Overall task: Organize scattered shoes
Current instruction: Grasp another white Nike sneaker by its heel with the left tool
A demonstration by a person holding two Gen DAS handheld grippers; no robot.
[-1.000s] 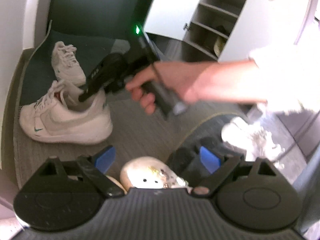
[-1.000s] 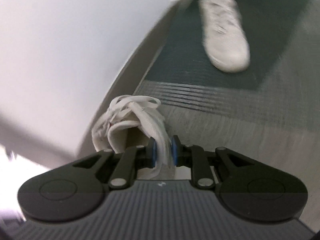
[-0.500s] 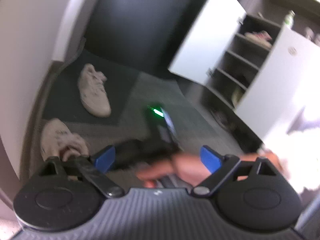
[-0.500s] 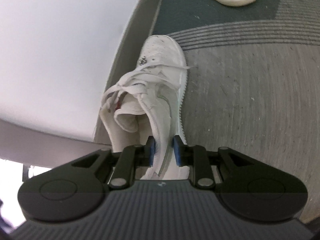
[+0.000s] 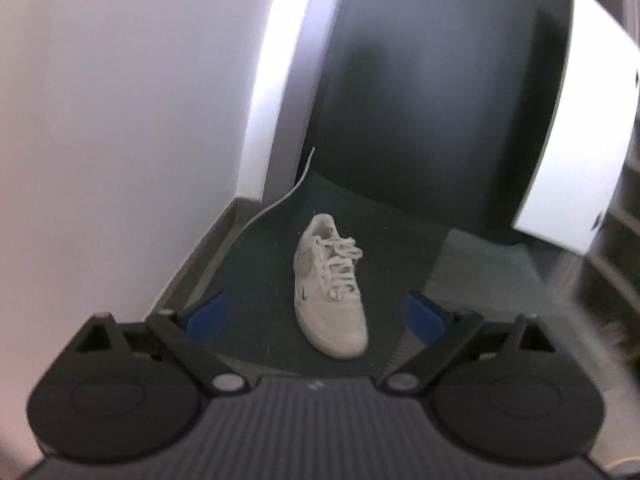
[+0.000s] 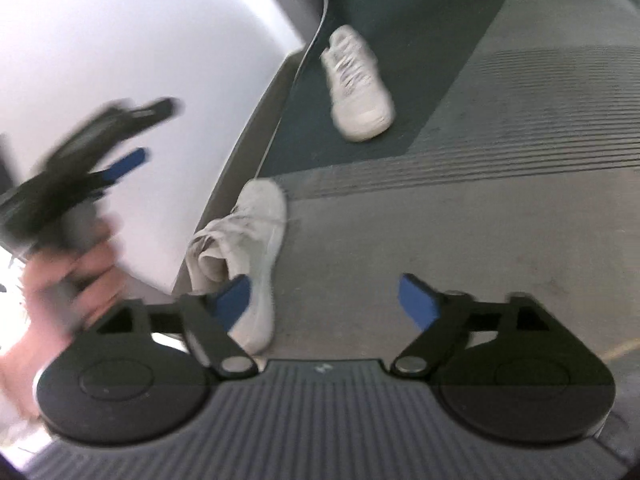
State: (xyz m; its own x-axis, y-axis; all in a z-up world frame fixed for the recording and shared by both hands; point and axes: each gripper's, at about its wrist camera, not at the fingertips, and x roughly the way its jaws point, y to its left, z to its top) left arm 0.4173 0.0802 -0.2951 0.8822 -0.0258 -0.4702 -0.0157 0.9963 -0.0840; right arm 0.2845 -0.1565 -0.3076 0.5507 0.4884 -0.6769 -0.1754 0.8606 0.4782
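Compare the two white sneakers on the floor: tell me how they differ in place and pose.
The far sneaker lies on the dark green mat, clear of the wall; the near sneaker lies on grey carpet, against the wall's base. The far sneaker's toe points toward the camera; the near sneaker's points away. Both are white, laced, upright and ungripped.

Far sneaker (image 6: 358, 84) on mat (image 6: 400, 60)

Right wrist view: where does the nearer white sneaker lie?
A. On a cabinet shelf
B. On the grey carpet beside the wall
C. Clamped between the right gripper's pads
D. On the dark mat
B: the nearer white sneaker rests on the grey carpet beside the wall, while the right gripper stands open, its jaws having just been opening, with nothing pinched between them.
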